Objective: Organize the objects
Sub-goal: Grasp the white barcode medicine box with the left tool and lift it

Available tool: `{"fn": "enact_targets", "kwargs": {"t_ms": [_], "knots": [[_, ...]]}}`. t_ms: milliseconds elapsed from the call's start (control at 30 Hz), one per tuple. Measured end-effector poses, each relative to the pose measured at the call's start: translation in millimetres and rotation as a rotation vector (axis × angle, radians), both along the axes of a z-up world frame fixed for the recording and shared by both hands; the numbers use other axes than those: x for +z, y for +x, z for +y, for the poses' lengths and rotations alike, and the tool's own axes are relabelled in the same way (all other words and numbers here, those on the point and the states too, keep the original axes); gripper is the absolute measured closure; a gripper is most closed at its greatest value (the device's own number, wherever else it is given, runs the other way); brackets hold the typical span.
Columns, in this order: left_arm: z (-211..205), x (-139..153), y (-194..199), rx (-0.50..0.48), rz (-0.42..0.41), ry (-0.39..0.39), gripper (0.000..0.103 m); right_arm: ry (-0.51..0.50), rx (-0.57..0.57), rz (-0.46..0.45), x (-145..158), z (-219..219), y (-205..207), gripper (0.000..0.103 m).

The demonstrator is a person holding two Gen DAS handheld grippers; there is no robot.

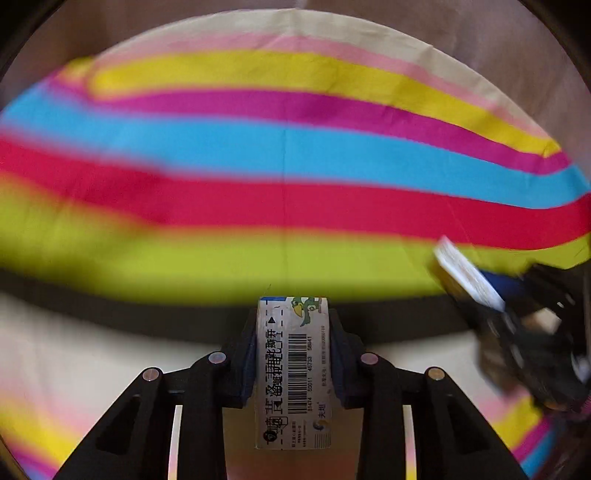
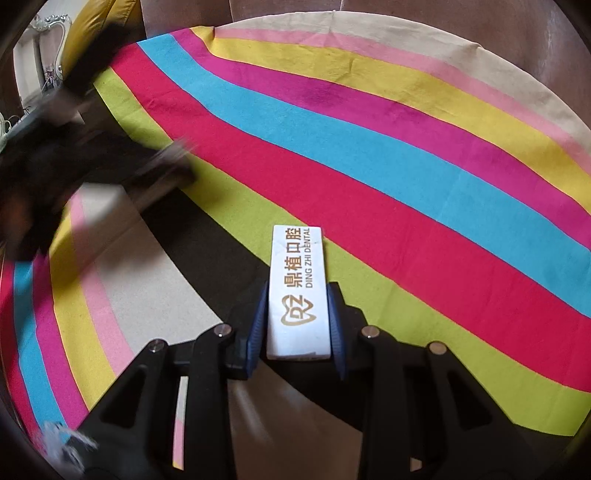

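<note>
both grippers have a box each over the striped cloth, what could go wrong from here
1. The left gripper pinches the barcode box by its narrow sides, so it could pivot or slip.
2. The white dental box sticks out well past the right gripper and may tilt.
3. The grippers are close together; the boxes could collide.

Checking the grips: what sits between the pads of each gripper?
Left wrist view: a barcoded box is clamped between the left gripper's pads. Right wrist view: a white Ding Zhi Dental box sits between the right gripper's pads.

striped cloth (image 2: 406, 155): covers round surface | yellow cushion (image 2: 92, 26): far left | ornate white furniture (image 2: 40, 55)
</note>
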State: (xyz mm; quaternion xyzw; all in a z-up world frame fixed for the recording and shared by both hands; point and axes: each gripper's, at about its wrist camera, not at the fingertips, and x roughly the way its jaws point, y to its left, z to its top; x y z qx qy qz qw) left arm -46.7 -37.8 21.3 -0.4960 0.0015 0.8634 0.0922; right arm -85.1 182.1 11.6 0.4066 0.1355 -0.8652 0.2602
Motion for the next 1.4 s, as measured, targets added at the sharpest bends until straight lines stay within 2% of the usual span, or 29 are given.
{"fn": "enact_targets", "kwargs": {"t_ms": [67,133,200,233,267,333,400,500,533,633,1000,1167,1233,1333,1400], "knots": [[2.5,1.0,40.9,0.053,0.037,-0.022,0.069,0.000,0.000,0.000,-0.1,-0.1,-0.2,0.068],[4.9,2.2,62.3,0.102,0.077,-0.087,0.067,0.001,0.000,0.001,-1.0,0.0,-0.5,0.068],[1.1,-0.2,73.2,0.136,0.112,-0.135,0.054,0.001,0.000,0.001,-1.3,-0.2,-0.6,0.068],[-0.2,0.1,74.3,0.155,0.120,-0.152,0.041,0.001,0.000,0.001,-1.0,-0.4,-0.5,0.068],[-3.1,-1.1,75.2,0.172,0.127,-0.156,0.034,0.002,0.000,0.001,-1.0,-0.3,-0.7,0.068],[-11.1,-1.6,80.0,0.184,0.130,-0.120,0.033,0.002,-0.001,0.001,-1.0,-0.3,-0.2,0.068],[-21.0,-4.7,80.1,0.209,0.119,-0.085,0.035,0.002,-0.001,0.001,-0.9,-0.1,-0.2,0.068],[-12.1,-9.1,89.2,0.213,0.153,-0.097,0.049,0.002,-0.001,0.001,-0.4,-0.2,-0.3,0.068],[-7.4,-9.8,85.8,0.205,0.158,-0.099,0.057,0.001,-0.001,0.001,0.0,-0.2,-0.3,0.068],[-6.5,-9.2,85.3,0.217,0.162,-0.103,0.066,0.001,-0.002,0.002,0.4,0.7,1.9,0.068],[-16.6,-11.0,77.4,0.292,0.160,-0.081,0.068,0.002,-0.001,0.002,1.7,-0.1,0.6,0.068],[-26.2,-9.9,82.1,0.341,0.161,-0.058,0.068,0.047,-0.013,0.039,4.3,-6.9,6.6,0.069],[-32.1,-8.9,89.7,0.382,0.161,-0.040,0.068,0.055,-0.041,0.025,7.0,-8.9,14.7,0.069],[-36.1,-7.8,119.2,0.434,0.162,0.032,0.068,0.049,-0.056,0.019,13.4,-7.6,41.0,0.069],[-31.8,-5.9,139.1,0.435,0.174,0.058,0.068,0.058,-0.046,0.020,16.0,-7.6,59.9,0.069]]}}
